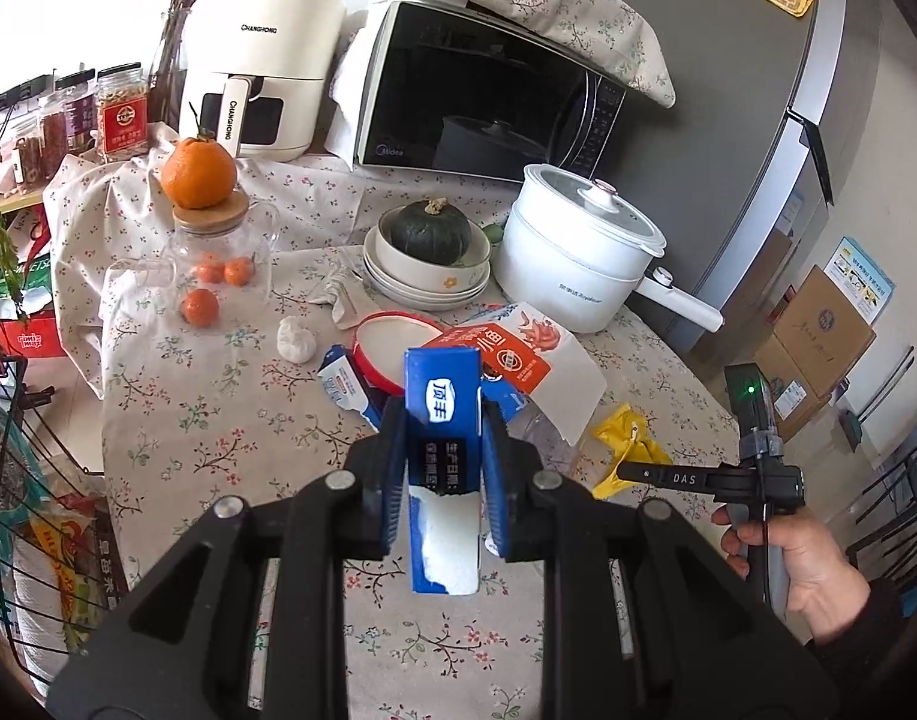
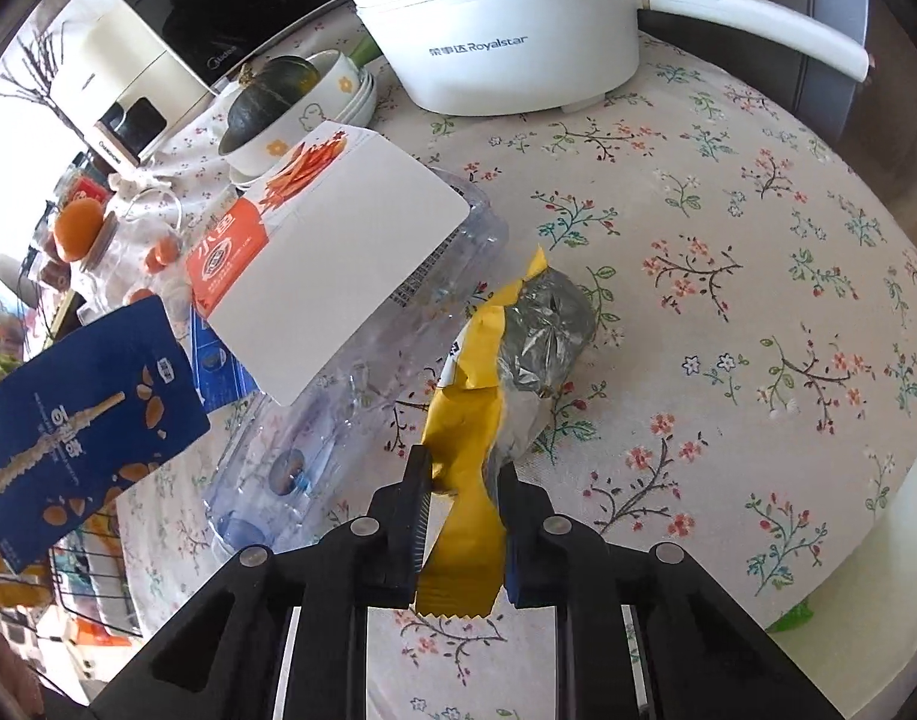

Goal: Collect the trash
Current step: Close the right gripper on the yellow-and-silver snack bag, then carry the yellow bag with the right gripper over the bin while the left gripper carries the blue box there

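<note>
My left gripper is shut on a tall blue snack box and holds it upright above the floral tablecloth. The same box shows at the left of the right wrist view. My right gripper points steeply down, its pads pressed on a yellow wrapper that has a crumpled silver foil end. Just left of it lies a clear plastic bottle under a white and orange packet. A hand holds the right gripper's handle.
A red-rimmed lid, a small blue carton and a crumpled tissue lie mid-table. Behind them stand a white electric pot, stacked bowls with a squash, and a glass jar. A wire basket is at left.
</note>
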Tool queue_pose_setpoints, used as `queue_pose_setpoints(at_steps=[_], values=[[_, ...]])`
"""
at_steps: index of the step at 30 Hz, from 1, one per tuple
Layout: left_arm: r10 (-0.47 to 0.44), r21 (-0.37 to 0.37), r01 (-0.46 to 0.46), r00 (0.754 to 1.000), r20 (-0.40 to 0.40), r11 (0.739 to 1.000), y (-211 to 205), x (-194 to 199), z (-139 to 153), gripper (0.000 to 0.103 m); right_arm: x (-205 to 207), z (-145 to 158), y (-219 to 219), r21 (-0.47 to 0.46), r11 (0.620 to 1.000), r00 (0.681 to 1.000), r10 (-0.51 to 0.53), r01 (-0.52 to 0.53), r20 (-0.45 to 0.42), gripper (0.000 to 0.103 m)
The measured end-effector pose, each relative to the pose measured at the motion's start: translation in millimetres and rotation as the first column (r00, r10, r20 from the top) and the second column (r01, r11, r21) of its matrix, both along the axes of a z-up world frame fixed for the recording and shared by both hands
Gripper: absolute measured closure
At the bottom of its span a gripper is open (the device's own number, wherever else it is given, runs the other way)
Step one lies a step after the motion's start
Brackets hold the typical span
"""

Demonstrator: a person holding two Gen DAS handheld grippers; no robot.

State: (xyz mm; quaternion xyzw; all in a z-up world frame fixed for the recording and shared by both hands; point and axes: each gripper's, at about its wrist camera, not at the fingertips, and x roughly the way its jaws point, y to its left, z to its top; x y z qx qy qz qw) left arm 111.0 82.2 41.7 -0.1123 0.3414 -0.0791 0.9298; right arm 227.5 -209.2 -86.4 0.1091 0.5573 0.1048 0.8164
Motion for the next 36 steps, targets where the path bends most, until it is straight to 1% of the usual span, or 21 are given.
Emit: queue_pose_setpoints(at_steps=[3,6,9,14,20,24,29,36], values=[[-0.016,-0.031,0.017,1.0,0.021,0.999,-0.4,-4.2,7.3,0.078,-9.2,9.0,3.0,-0.039,0.999,0.999,0.03,-0.029,0.02,0.083],[-0.036,-0.044,0.038,0.999,0.038,0.998,-5.1,-8.5,12.8,0.078,-22.0,19.6,1.5,-0.041,0.998,0.998,0.045,-0.043,0.039,0.083],[-0.065,-0.058,0.067,0.997,0.038,0.996,-12.7,-10.8,14.2,0.078,-36.4,29.5,-2.6,-0.044,0.998,0.997,0.055,-0.052,0.059,0.083],[-0.126,-0.071,0.127,0.992,0.027,0.989,-31.2,-13.8,12.3,0.078,-57.3,42.0,-14.8,-0.057,0.997,0.995,0.052,-0.048,0.079,0.083],[-0.211,-0.068,0.212,0.977,0.016,0.975,-62.8,-17.9,9.4,0.078,-79.7,54.6,-43.2,-0.082,0.997,0.994,0.02,-0.012,0.108,0.083],[-0.272,-0.075,0.272,0.962,0.003,0.959,-87.2,-20.6,6.1,0.078,-94.2,58.2,-68.1,-0.094,0.995,0.994,-0.01,0.021,0.111,0.083],[-0.35,-0.074,0.348,0.937,-0.016,0.935,-121.8,-24.7,-0.5,0.078,-109.7,57.4,-103.8,-0.113,0.991,0.993,-0.056,0.068,0.107,0.083],[-0.463,-0.062,0.46,0.886,-0.036,0.886,-180.1,-35.1,-9.8,0.078,-135.0,51.1,-150.3,-0.143,0.981,0.989,-0.115,0.128,0.09,0.083]])
